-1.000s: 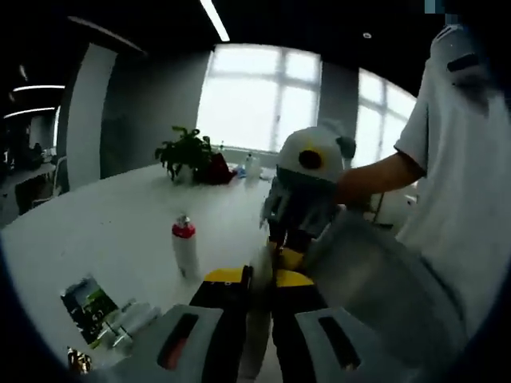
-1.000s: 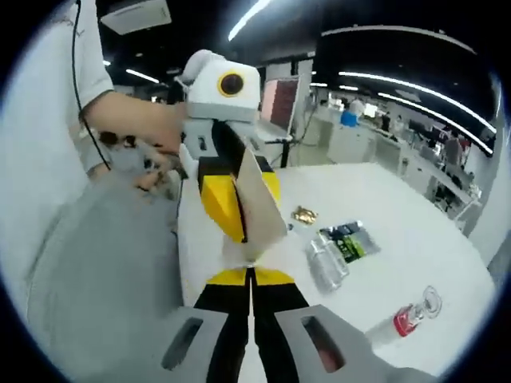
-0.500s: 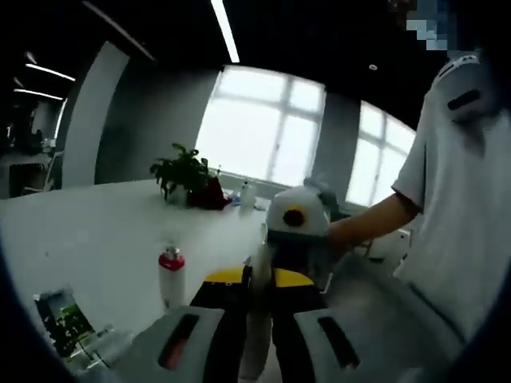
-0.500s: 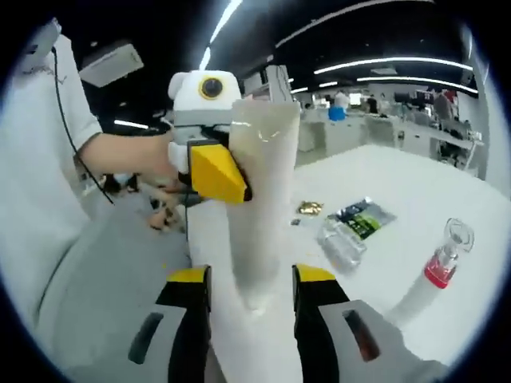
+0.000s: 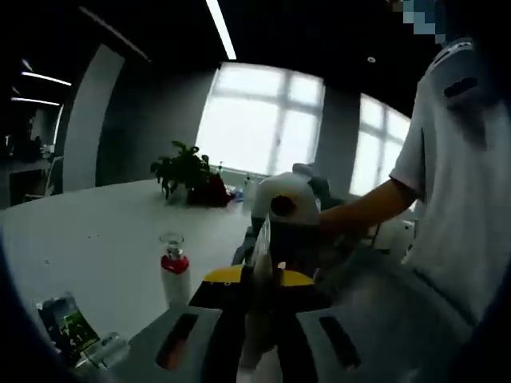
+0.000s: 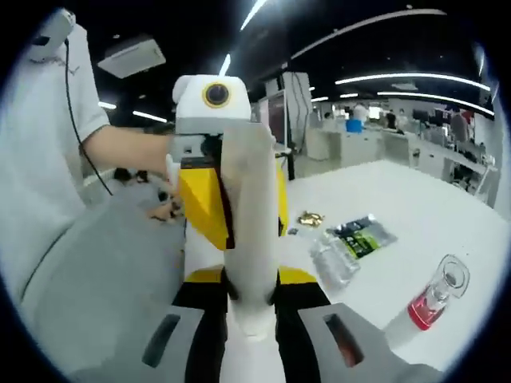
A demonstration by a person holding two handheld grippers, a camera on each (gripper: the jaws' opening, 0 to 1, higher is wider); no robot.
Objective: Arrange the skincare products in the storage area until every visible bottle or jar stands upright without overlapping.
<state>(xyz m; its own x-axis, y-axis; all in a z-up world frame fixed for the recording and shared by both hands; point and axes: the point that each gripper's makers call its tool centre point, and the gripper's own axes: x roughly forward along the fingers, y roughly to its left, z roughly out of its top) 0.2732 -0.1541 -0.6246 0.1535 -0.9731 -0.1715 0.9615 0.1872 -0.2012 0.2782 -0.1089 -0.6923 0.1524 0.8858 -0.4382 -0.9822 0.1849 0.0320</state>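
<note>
Both grippers meet on one white tube (image 6: 250,231), held in the air above the white table (image 6: 399,207). In the right gripper view, the right gripper (image 6: 249,294) has its yellow-tipped jaws closed on the lower end of the tube, and the left gripper (image 6: 231,203) clamps the same tube higher up from the far side. In the left gripper view, the left gripper (image 5: 257,281) has its jaws closed on the pale tube (image 5: 260,254), with the right gripper (image 5: 281,227) just behind it.

Changes over the last second:
- The right jaws, shut on nothing a second ago, opened around the tube and now grip it.
- The tube, tilted a second ago, now runs straight along the right jaws.
- Both grippers now share the hold; this reads as a hand-over or a two-point reorientation.

Task status, as a judgement: the tube is off the table and not yet placed. A red-collared bottle (image 6: 431,297) stands on the table. A clear wrapped pack (image 6: 331,259), a green-and-black sachet (image 6: 363,237) and a small gold item (image 6: 307,218) lie flat near it. A potted plant (image 5: 185,167) stands farther back on the table. A person's arm (image 5: 363,206) holds the right gripper.
</note>
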